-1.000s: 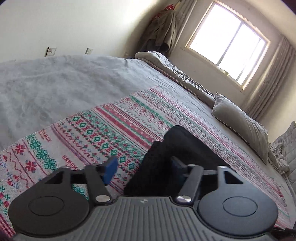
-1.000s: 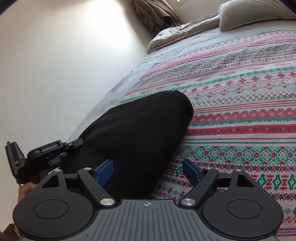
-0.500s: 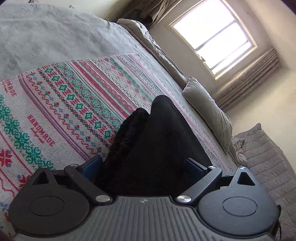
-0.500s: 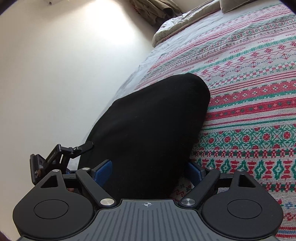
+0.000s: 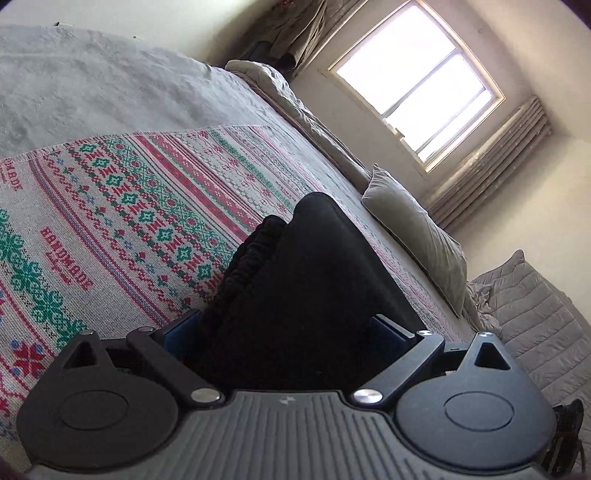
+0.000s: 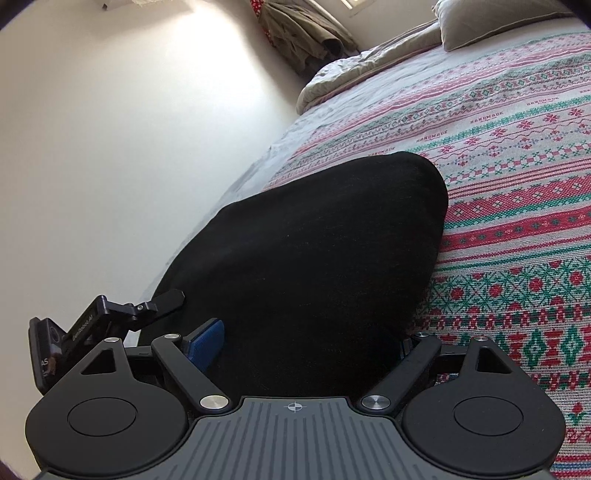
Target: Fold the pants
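Observation:
The black pants (image 5: 295, 280) lie folded on the patterned blanket (image 5: 110, 206), with the gathered waistband at their left side. My left gripper (image 5: 284, 332) is open, its blue pads on either side of the near end of the pants. In the right wrist view the pants (image 6: 314, 258) fill the centre as a rounded black bundle. My right gripper (image 6: 306, 343) is open around their near edge; its right pad is hidden behind the cloth. The left gripper's body (image 6: 110, 317) shows at the pants' left side.
The blanket lies over a grey bedspread (image 5: 92, 85). A grey pillow (image 5: 417, 236) and a rumpled duvet (image 5: 280, 85) lie at the far side under a bright window (image 5: 417, 81). Clothes hang in the corner (image 6: 306, 33). A white wall (image 6: 110, 147) is on the left.
Both grippers have moved forward onto the pants, so the cloth now sits between each pair of open fingers. The left gripper has tilted and turned toward the window.

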The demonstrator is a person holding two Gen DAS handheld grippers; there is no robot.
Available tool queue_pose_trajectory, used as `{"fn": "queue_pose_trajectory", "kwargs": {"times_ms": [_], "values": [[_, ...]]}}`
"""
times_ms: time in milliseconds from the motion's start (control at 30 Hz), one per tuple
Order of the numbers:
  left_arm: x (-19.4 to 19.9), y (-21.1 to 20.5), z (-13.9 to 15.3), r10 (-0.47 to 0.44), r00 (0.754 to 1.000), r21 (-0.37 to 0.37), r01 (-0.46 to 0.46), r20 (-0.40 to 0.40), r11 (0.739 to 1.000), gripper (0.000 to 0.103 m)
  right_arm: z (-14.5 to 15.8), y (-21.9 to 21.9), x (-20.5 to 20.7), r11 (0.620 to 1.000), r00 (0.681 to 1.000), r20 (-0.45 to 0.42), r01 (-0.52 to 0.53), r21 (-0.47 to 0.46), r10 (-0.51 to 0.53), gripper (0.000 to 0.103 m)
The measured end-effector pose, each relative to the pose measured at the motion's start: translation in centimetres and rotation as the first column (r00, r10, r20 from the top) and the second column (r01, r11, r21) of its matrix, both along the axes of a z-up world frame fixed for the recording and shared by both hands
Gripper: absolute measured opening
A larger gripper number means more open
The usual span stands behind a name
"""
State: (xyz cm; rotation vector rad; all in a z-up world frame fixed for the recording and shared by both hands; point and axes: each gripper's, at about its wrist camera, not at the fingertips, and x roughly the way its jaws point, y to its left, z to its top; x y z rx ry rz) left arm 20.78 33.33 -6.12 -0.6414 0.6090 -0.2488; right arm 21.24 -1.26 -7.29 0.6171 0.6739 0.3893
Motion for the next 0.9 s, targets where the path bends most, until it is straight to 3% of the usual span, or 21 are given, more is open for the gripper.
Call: {"fn": "queue_pose_trajectory", "kwargs": {"times_ms": [133, 233, 267, 300, 367, 467, 733, 900], "values": [[0.7, -0.9, 0.0, 0.004, 1.000, 0.038, -0.005, 0.007, 0.999, 0.103, 0.0, 0.1, -0.3, 1.000, 1.000, -0.003, 0.012, 0.001, -0.012, 0.087], [0.9, -0.3, 0.0, 0.019, 1.000, -0.014, -0.019, -0.001, 1.000, 0.103, -0.1, 0.4, 0.0, 1.000, 1.000, -0.008, 0.024, -0.006, -0.024, 0.082], [0.9, 0.0, -0.1, 0.022, 1.000, -0.042, -0.023, -0.005, 0.999, 0.099, -0.1, 0.6, 0.0, 1.000, 1.000, -0.006, 0.023, -0.012, -0.023, 0.075], [0.8, 0.4, -0.2, 0.014, 1.000, -0.080, -0.014, -0.008, 0.997, 0.088, -0.1, 0.6, 0.0, 1.000, 1.000, -0.002, 0.021, -0.013, -0.021, 0.071], [0.8, 1.1, -1.0, -0.018, 1.000, -0.205, 0.014, -0.016, 0.979, 0.078, -0.2, 0.2, 0.0, 1.000, 1.000, 0.002, 0.020, 0.017, -0.020, 0.052], [0.8, 0.6, -1.0, -0.028, 0.999, -0.228, 0.023, -0.020, 0.973, 0.074, 0.2, -0.9, -0.4, 0.997, 1.000, 0.016, 0.017, 0.080, -0.018, 0.033], [1.5, -4.5, -0.8, -0.105, 0.993, -0.328, 0.080, -0.059, 0.941, 0.064, 3.2, -4.5, -2.3, 0.996, 0.996, 0.045, 0.072, 0.052, -0.075, 0.030], [2.4, -10.6, 0.4, -0.188, 0.981, -0.311, 0.163, -0.054, 0.936, 0.062, 4.4, -9.6, -4.7, 0.991, 0.991, 0.045, 0.126, 0.037, -0.128, 0.030]]}}
